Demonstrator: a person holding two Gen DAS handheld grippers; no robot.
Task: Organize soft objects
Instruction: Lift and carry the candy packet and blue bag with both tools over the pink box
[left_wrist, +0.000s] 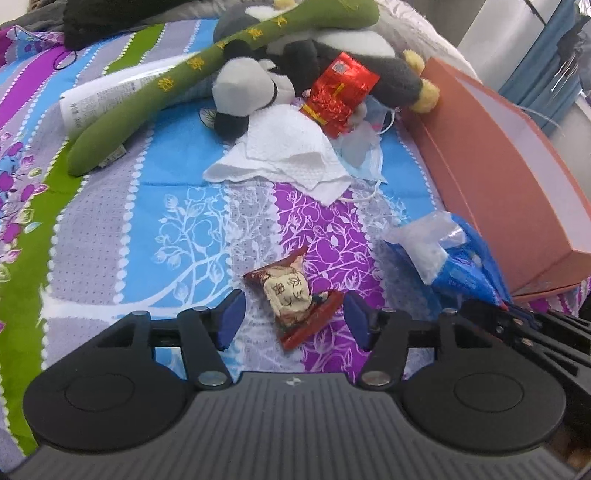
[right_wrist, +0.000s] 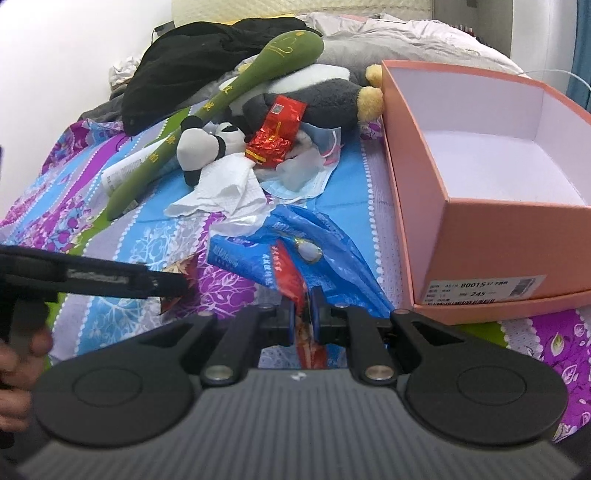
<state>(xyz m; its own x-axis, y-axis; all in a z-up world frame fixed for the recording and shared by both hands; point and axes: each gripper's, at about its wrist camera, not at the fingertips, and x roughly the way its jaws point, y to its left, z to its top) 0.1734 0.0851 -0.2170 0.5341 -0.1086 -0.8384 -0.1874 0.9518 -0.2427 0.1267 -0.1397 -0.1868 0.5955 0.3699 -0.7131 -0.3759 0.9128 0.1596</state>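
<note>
I read "80015" and "245" on the white label (right_wrist: 487, 290) at my four o'clock, on the pink box (right_wrist: 498, 240).

It was a bedroom in a home. A bed with a flowered, striped bedsheet (left_wrist: 184, 221) was strewn with plush toys (right_wrist: 325, 96), a black garment (right_wrist: 192, 74) and rumpled bedding (right_wrist: 406, 40) beside a curtain (left_wrist: 546, 81).

Both wrist views close above bedspread (left_wrist: 110, 236)
</note>
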